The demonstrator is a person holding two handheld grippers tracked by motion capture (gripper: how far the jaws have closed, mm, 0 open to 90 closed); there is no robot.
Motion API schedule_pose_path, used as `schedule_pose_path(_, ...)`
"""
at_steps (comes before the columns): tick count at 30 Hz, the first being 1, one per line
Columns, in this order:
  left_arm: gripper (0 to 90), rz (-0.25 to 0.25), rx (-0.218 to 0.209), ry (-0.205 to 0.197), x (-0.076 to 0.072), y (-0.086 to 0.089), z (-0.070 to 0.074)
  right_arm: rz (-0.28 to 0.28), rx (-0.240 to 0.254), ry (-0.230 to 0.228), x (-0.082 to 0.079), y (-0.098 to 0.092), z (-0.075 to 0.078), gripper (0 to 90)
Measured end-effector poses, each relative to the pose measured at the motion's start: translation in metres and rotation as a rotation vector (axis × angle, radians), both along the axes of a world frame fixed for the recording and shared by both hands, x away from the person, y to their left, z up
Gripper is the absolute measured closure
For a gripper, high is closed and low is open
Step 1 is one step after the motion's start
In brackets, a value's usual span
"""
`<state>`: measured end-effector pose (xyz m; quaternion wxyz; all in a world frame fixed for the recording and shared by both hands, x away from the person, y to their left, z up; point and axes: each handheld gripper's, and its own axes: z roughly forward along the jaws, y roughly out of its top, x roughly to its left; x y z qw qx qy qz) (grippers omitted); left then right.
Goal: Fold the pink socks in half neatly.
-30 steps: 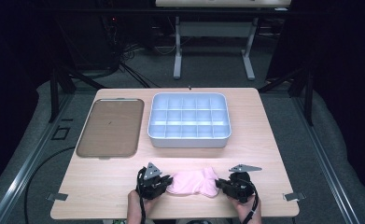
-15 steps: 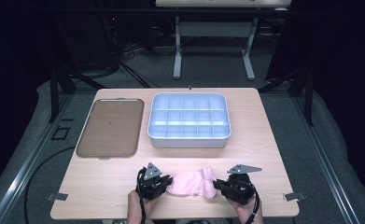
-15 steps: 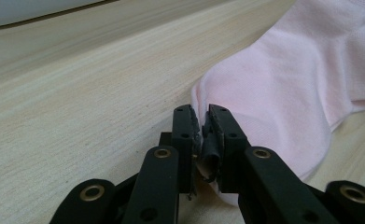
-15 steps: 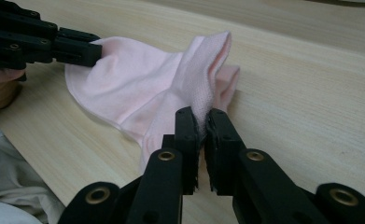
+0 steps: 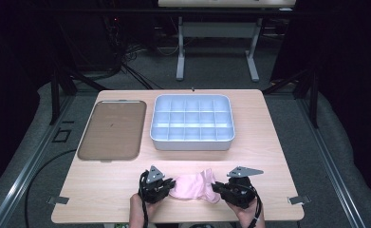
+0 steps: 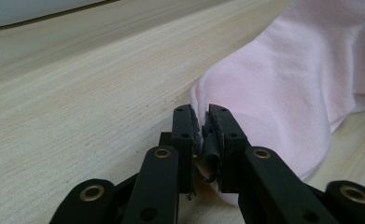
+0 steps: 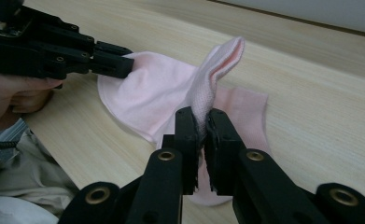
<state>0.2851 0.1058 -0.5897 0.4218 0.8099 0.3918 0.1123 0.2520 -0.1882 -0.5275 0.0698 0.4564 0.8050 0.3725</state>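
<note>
Pink sock (image 5: 192, 186): lies at the near edge of the surface (image 5: 278, 156), spanning the gap between both tools. Left tool (image 5: 166, 186) is clamped on one end of the fabric; right tool (image 5: 219, 188) is clamped on the opposite end, where a fold stands up above its jaws. Judged light, soft and limp; it will sag and crease rather than hold shape, and thin edges could slip, so a grip on doubled fabric near the ends seems best. Farther off: brown tray (image 5: 111, 129) at left, white compartment box (image 5: 192, 122) beside it. No legible brands, labels or writing.
</note>
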Motion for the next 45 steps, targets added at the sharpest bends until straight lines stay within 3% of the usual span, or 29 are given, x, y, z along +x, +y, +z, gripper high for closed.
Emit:
schedule_pose_path(4,80.9,0.0,-0.001,0.001,0.0,0.0,0.0,0.04,0.053,-0.016,0.001,0.006,0.0,84.0)
schedule_pose_path(5,80.9,0.0,-0.001,0.001,0.0,0.0,0.0,0.07,0.088,-0.03,0.003,0.012,0.0,84.0)
schedule_pose_path(12,81.0,0.0,-0.001,0.001,0.0,0.0,0.0,0.137,0.137,-0.045,0.007,0.027,-0.001,84.0)
schedule_pose_path(13,81.0,0.001,-0.003,0.001,0.0,0.0,0.0,0.117,0.097,-0.055,0.007,0.033,0.0,84.0)
schedule_pose_path(19,81.4,0.0,-0.004,0.001,0.0,0.0,0.0,0.138,0.057,-0.048,0.009,0.048,0.001,83.7)
schedule_pose_path(20,81.5,0.0,-0.005,0.002,0.0,0.0,0.0,0.132,0.019,-0.041,0.009,0.05,0.003,83.7)
schedule_pose_path(21,81.4,0.0,-0.005,0.002,0.0,0.0,0.0,0.134,0.013,-0.04,0.01,0.053,0.002,83.7)
schedule_pose_path(35,81.0,0.001,0.001,0.0,0.0,0.0,0.0,0.248,-0.047,0.01,0.025,0.095,-0.009,83.5)
schedule_pose_path(41,80.8,0.003,-0.002,0.004,0.0,0.0,0.0,0.22,-0.003,0.019,0.032,0.097,-0.016,83.5)
schedule_pose_path(45,80.8,0.003,-0.002,0.005,0.0,-0.001,0.0,0.262,-0.017,0.008,0.029,0.104,-0.016,83.2)
